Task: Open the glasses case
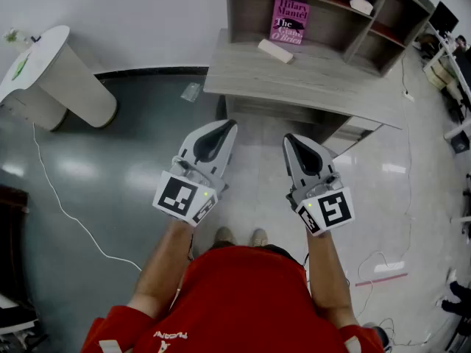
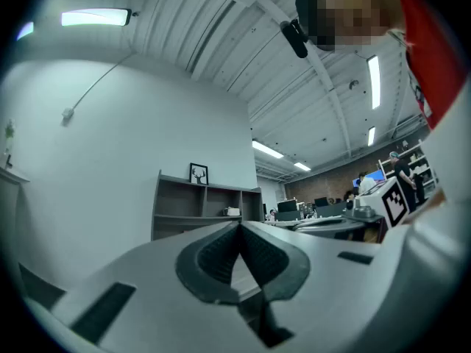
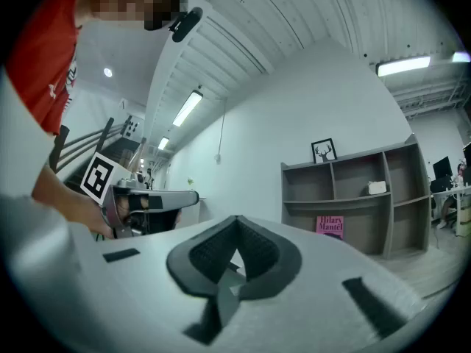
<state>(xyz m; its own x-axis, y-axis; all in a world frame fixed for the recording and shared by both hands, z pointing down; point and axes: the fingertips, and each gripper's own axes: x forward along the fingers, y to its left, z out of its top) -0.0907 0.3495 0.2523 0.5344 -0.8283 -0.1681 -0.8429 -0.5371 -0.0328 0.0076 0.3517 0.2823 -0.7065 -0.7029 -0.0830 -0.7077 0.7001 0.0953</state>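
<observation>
The room had a glossy grey floor [image 1: 110, 160], a white wall, and a grey wooden desk [image 1: 331, 79] standing against it with a grey open shelf unit [image 1: 234, 13] along the desk's back edge.

The left gripper [image 1: 223, 127] had its two jaws pressed together, the dark ribbed pads [image 2: 213, 252] meeting at the tip with nothing between them. The right gripper [image 1: 291, 139] was likewise closed and empty, its pads [image 3: 259, 250] touching. Both hung in the air side by side, apart from each other, over the floor and short of the desk's front edge, each carrying a cube with black-and-white square markers at its rear. Bare forearms led back to a person in a red shirt [image 1: 250, 300].

The cream-coloured oblong glasses case [image 1: 275, 51] lay closed on the desk toward its left end, near the back edge, just in front of the shelf unit's lower left compartment. A pink paperback book [image 1: 289, 20] stood in that compartment behind it. A small white box [image 1: 360, 3] sat on an upper shelf. Left of the desk stood a white round pedestal table [image 1: 51, 72], and a thin white cable [image 1: 66, 212] trailed across the floor.
</observation>
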